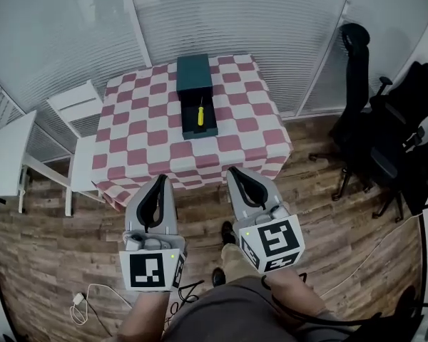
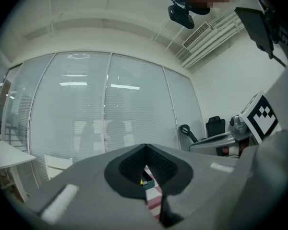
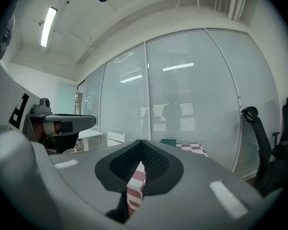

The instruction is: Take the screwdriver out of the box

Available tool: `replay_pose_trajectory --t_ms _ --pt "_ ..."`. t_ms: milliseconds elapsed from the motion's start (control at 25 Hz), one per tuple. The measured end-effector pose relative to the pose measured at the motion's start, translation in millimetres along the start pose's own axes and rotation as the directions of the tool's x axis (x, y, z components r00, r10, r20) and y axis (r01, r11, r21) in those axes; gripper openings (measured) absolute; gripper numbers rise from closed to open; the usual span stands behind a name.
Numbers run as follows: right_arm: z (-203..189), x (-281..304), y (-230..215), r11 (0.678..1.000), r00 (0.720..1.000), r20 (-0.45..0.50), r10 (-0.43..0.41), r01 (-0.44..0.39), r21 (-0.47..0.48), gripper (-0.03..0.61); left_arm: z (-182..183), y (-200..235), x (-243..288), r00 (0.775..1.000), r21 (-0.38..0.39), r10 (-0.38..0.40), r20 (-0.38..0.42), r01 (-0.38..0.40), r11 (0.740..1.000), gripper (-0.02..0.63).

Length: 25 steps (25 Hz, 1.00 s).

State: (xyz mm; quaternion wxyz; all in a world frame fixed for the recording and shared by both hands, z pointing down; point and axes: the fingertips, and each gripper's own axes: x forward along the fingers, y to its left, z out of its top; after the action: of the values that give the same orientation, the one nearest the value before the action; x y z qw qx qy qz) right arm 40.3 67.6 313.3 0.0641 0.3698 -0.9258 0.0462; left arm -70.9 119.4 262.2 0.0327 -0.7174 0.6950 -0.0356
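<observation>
A square table under a red-and-white checked cloth (image 1: 143, 134) stands against ribbed glass walls, and the cloth hangs limp over its near edge. On its left a white slatted chair (image 1: 78, 109) sits close in. To the right there is bare wood-plank floor (image 1: 321, 191) between the table and the black swivel office chairs (image 1: 385, 127).

A dark teal rectangular box (image 1: 194, 77) rests at the far middle of the table, and its open tray reaches toward the person. The yellow-handled screwdriver (image 1: 199, 111) lies lengthwise in that tray, with its thin shaft pointing away.

The grey plastic left gripper (image 1: 159, 179) and the grey plastic right gripper (image 1: 235, 171) hover over the floor just short of the table's near edge. Each has its black ribbed jaws pressed together on nothing. Their cubes carry black-and-white square markers.
</observation>
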Motion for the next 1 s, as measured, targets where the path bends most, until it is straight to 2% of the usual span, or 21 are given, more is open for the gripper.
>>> replay_pose_trajectory --t_ms 240,480,800,1000 --pt "2 67 -49 0.999 1.000 -0.013 0.007 -0.006 0.034 0.026 -7 16 78 1.000 0.019 0.003 -0.026 -0.003 1.000 0.001" --pt "12 128 -82 0.998 0.999 -0.008 0.039 -0.039 0.044 0.026 -3 37 140 0.999 0.038 0.039 -0.030 -0.037 0.999 0.000" --pt "43 188 -109 0.997 0.997 0.027 0.077 -0.077 0.019 0.026 20 59 190 0.997 0.065 0.080 0.015 -0.081 0.995 0.001" --pt "51 227 -109 0.996 0.996 0.023 0.085 -0.086 0.011 0.026 20 88 216 0.996 0.055 0.093 0.018 -0.094 0.994 0.001"
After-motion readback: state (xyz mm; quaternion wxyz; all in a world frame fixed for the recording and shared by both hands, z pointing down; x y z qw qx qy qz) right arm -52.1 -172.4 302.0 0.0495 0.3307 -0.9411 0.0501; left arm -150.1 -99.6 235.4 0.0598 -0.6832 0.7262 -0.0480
